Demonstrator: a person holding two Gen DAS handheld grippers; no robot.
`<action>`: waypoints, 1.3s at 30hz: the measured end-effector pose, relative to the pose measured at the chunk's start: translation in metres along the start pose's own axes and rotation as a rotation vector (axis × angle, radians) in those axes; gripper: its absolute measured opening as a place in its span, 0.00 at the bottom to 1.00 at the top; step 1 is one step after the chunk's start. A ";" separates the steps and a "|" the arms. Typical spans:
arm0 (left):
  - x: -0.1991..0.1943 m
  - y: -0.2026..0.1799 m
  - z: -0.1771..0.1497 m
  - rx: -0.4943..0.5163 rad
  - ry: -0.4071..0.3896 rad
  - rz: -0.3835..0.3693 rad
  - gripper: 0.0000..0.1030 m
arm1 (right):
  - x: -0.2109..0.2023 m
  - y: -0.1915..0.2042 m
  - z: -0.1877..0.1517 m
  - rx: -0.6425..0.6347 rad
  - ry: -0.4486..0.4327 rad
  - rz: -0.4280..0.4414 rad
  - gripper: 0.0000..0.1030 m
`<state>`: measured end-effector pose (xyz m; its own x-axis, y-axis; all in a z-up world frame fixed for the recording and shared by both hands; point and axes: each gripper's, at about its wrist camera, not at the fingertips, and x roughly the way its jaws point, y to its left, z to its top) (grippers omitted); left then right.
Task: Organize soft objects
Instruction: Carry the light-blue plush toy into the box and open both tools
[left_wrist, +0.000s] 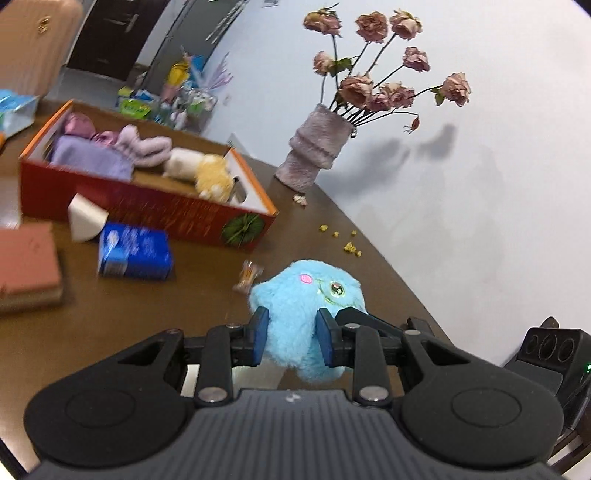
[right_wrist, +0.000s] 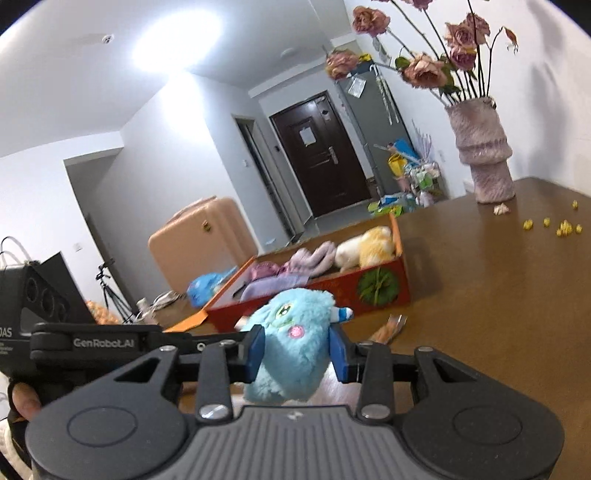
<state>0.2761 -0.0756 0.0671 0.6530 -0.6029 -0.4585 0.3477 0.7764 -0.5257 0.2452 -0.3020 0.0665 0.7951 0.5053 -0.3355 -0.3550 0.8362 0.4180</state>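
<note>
Blue plush toy (left_wrist: 306, 314) over brown table (left_wrist: 184, 288)

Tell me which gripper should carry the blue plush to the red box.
Probably the left gripper: its jaws pinch the blue plush, and the red box lies on its side. The right gripper grips it too.

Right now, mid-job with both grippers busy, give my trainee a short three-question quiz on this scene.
1. True or false: the blue plush toy already lies inside the red box.
2. Which grippers pinch the toy? A) left gripper only B) right gripper only C) both
3. Fill in: the vase holds dried ____.

Key: 1 false; 2 C; 3 roses.
</note>
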 end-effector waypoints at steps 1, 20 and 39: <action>-0.003 0.000 -0.002 0.001 0.000 0.006 0.27 | -0.001 0.001 -0.002 0.003 0.003 0.005 0.36; 0.116 0.055 0.144 -0.020 0.002 0.012 0.27 | 0.140 -0.048 0.122 0.004 0.076 -0.032 0.32; 0.169 0.100 0.156 -0.016 0.102 0.116 0.30 | 0.213 -0.054 0.135 -0.133 0.238 -0.224 0.43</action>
<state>0.5260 -0.0713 0.0486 0.6159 -0.5252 -0.5872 0.2626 0.8396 -0.4754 0.5003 -0.2684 0.0860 0.7292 0.3287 -0.6002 -0.2585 0.9444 0.2031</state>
